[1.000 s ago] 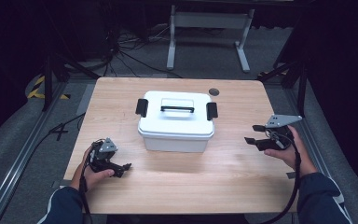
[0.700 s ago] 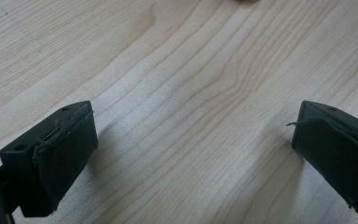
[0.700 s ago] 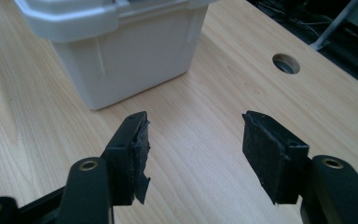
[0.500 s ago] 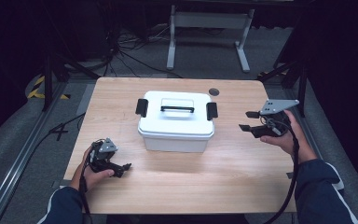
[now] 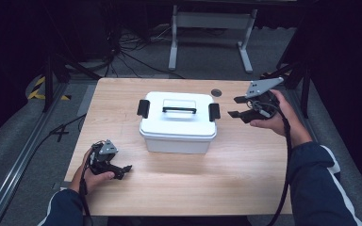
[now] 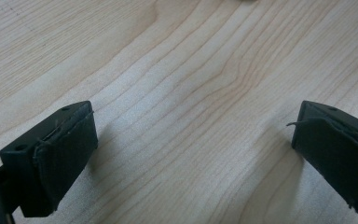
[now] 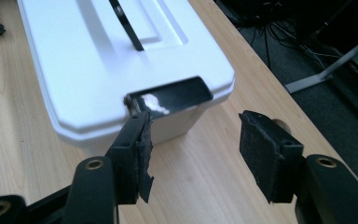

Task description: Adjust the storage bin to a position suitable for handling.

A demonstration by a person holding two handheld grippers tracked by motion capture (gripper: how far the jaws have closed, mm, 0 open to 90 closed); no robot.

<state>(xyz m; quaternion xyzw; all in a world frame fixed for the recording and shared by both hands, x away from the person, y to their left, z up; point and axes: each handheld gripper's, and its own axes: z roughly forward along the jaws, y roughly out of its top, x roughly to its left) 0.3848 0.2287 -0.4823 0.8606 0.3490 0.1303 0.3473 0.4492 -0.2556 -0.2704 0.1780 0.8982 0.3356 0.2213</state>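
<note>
The box (image 5: pixel 178 123) stands on the bench (image 5: pixel 245 169) near its middle, a latch (image 5: pixel 214 112) at each end and a handle (image 5: pixel 179 110) on its lid. The right claw (image 5: pixel 233 107) hangs just right of the box's right latch, the left claw (image 5: pixel 125 171) low at the bench's near left.

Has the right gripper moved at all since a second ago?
Yes. The right gripper has travelled up the high view, from beside the white box's front corner to level with its right latch, jaws closing slightly with nothing between them.
</note>
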